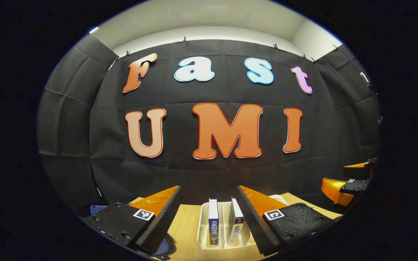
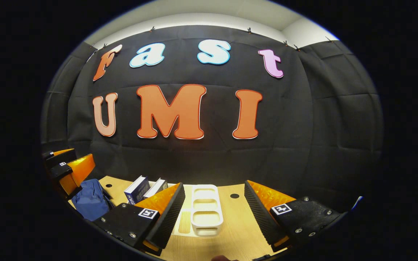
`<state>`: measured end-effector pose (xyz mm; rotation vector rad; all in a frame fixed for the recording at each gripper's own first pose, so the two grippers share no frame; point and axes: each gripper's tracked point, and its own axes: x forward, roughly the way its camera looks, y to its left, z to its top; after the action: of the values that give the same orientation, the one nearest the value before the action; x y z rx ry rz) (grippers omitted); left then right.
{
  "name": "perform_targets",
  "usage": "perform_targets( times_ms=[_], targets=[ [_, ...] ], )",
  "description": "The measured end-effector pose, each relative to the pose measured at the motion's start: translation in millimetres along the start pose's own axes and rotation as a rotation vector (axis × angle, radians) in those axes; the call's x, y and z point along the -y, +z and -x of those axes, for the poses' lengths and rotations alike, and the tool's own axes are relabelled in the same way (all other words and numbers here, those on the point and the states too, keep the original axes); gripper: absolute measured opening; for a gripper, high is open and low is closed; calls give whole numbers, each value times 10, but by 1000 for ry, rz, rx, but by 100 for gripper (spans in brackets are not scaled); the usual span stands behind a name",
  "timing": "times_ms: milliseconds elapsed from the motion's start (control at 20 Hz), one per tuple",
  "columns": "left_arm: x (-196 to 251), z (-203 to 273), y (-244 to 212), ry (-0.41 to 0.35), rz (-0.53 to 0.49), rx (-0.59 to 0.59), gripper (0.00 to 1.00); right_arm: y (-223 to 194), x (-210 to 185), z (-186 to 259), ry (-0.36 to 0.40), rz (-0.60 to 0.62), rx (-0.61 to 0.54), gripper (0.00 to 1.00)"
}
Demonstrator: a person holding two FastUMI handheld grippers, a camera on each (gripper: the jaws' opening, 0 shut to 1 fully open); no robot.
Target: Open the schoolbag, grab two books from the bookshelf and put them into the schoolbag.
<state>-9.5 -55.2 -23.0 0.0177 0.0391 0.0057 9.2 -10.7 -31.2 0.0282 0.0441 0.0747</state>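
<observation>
Two books stand upright in a white bookshelf rack (image 1: 203, 232) on the wooden table: a blue-spined book (image 1: 213, 221) and a white-spined book (image 1: 236, 223). My left gripper (image 1: 209, 188) is open above the near end of the rack, with both books between its fingers and untouched. The blue schoolbag (image 2: 91, 201) lies at the table's left; I cannot tell whether its zip is undone. My right gripper (image 2: 214, 184) is open over a white rack (image 2: 206, 210) with empty slots. The books (image 2: 138, 188) stand left of it, and the left gripper (image 2: 67, 168) hangs above the bag.
The light wooden table (image 2: 238, 224) has small dark holes (image 2: 234, 195) in its top. Black cloth walls close it in at the back and sides. The right gripper (image 1: 354, 185) shows at the far right of the left gripper view.
</observation>
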Motion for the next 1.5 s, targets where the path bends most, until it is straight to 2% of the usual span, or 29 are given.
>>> perform_targets(
  times_ms=[500, 900, 1050, 1250, 1500],
  targets=[
    [-11, -3, -85, 29, -9, -12, 94, -122, 61, -33, 21, 4, -26, 97],
    [-183, 215, -132, 134, -63, -18, 93, -334, 113, -163, 81, -25, -54, 98],
    [-357, 353, -187, 185, -108, -35, 94, -417, 55, -172, 118, -22, -69, 97],
    [-654, 398, -346, 226, -118, -82, 93, -412, -37, -184, 135, -9, -62, 98],
    [-1023, 390, -738, 216, -178, -164, 93, -500, -189, -205, 106, -10, -82, 97]
  ],
)
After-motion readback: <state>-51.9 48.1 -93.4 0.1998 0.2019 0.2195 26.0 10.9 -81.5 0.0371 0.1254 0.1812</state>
